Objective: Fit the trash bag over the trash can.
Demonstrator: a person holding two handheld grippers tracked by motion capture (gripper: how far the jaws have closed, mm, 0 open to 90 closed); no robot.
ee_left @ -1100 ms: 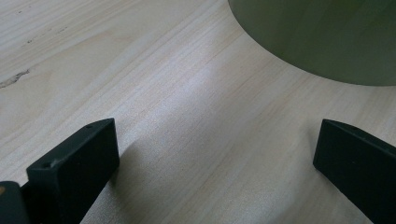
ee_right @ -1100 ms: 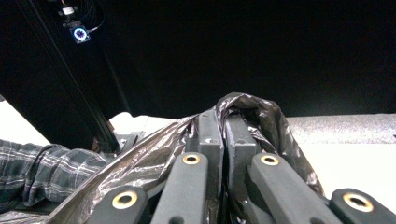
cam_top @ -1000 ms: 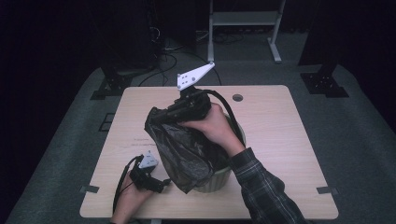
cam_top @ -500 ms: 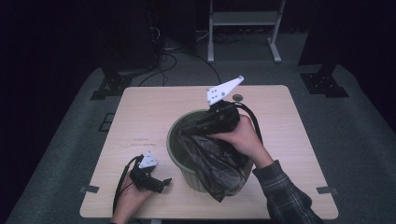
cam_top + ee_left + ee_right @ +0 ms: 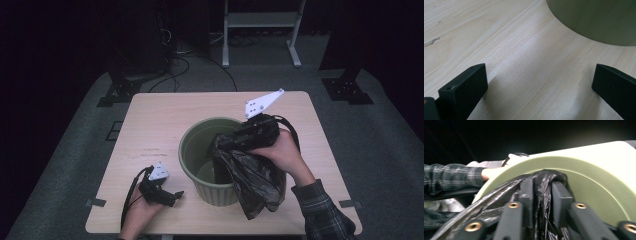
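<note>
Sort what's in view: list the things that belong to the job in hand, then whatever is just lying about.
In the job:
- black plastic bag, draped over the bin's near-right rim
- green bin
- right gripper, clamped on the bag
- left gripper, open, resting on the table beside the bin

Just about:
- table
- cables on the floor
- white stand behind the table

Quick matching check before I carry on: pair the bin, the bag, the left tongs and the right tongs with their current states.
Things:
1. green bin
2. black bag
3. left tongs
4. right tongs

States:
A. shut on plastic
B. draped over a rim
C. open, low over the table
D. upright on the table

Pairs: 1-D, 2-B, 3-C, 4-A
</note>
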